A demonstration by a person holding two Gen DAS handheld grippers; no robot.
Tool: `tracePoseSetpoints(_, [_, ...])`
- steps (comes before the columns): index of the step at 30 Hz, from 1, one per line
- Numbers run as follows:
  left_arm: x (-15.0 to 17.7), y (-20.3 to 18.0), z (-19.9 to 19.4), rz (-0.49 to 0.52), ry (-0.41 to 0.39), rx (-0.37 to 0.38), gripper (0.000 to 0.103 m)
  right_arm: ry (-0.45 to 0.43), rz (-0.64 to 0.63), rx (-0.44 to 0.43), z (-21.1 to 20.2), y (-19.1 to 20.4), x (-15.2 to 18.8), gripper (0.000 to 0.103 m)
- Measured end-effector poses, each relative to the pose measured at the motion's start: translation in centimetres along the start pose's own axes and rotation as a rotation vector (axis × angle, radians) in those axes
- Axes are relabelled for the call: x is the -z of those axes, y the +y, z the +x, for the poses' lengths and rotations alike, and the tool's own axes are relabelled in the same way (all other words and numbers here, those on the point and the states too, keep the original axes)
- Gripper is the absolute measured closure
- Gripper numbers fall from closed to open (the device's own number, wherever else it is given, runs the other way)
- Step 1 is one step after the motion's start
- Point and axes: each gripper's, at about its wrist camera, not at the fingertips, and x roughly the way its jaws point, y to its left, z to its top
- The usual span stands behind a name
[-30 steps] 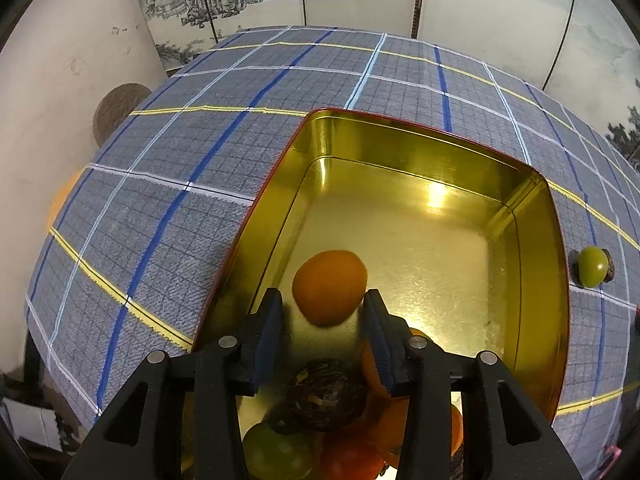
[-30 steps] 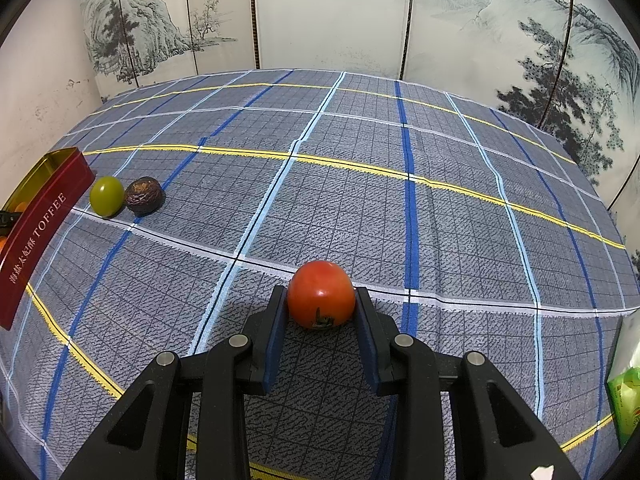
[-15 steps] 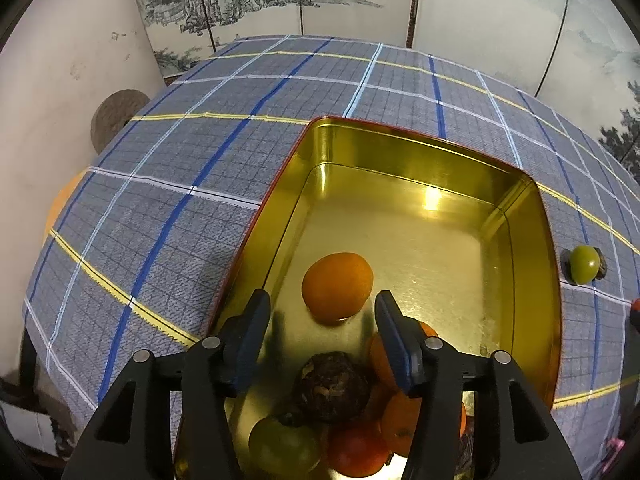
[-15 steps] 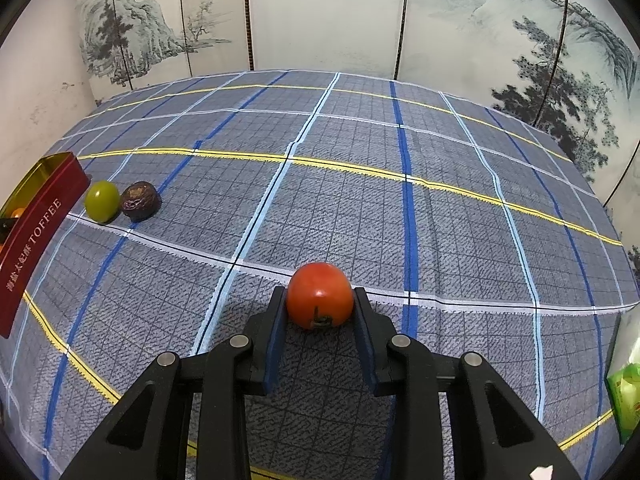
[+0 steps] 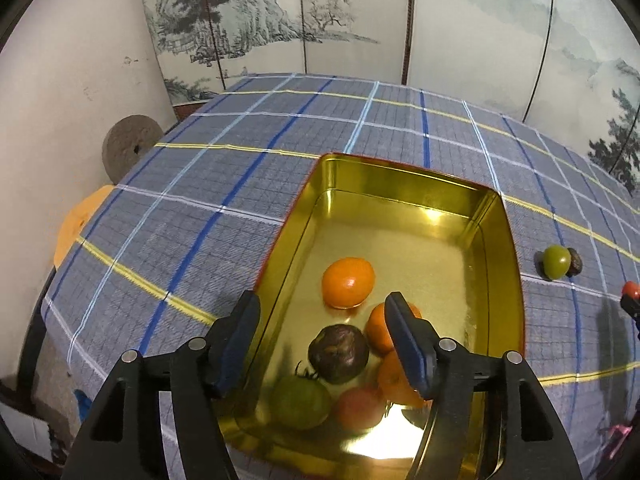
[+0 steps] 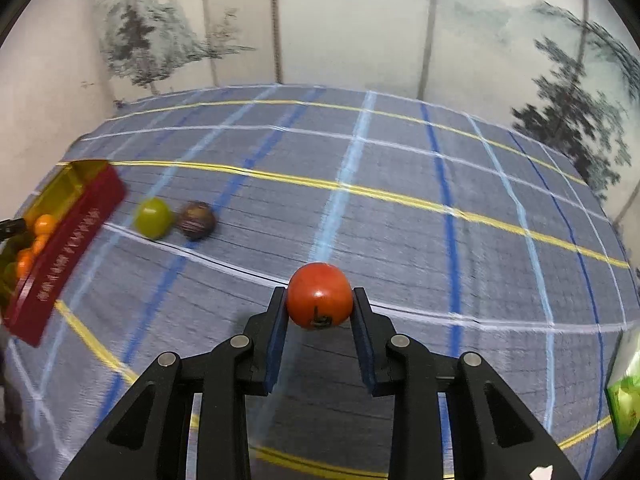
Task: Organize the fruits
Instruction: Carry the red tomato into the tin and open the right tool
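A gold-lined red tin (image 5: 404,184) holds several fruits: an orange (image 5: 348,282), a dark brown fruit (image 5: 338,354), a green one (image 5: 302,402) and a red one (image 5: 360,408). My left gripper (image 5: 322,342) is open and empty above the tin's near end. My right gripper (image 6: 320,316) is shut on a red tomato (image 6: 319,295), lifted above the cloth. A green fruit (image 6: 152,218) and a dark brown fruit (image 6: 197,220) lie on the cloth beside the tin (image 6: 68,248). They also show in the left wrist view (image 5: 556,262).
The table carries a grey plaid cloth (image 6: 400,220). A green packet (image 6: 624,396) lies at the right edge. Painted screens stand behind the table. A round stone disc (image 5: 130,148) leans against the left wall.
My left gripper let go of the orange, opened wide and rose back from the tin. My right gripper lifted the tomato and swung left toward the tin.
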Motion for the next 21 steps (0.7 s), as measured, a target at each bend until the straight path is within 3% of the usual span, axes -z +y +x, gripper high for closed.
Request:
tracePoseSetpoints(12, [1.9, 3.9, -2.9, -0.094, -0.020, -0.033, 0.036, -0.042, -0.192, -0.268, -2.0, 12.8, -3.2, 0.075])
tracePoseSetpoints(21, [3.2, 7.4, -3.5, -0.165, -0.004, -0.067, 0.036, -0.030, -0.329, -0.372, -1.6, 21.0, -4.0, 0.075])
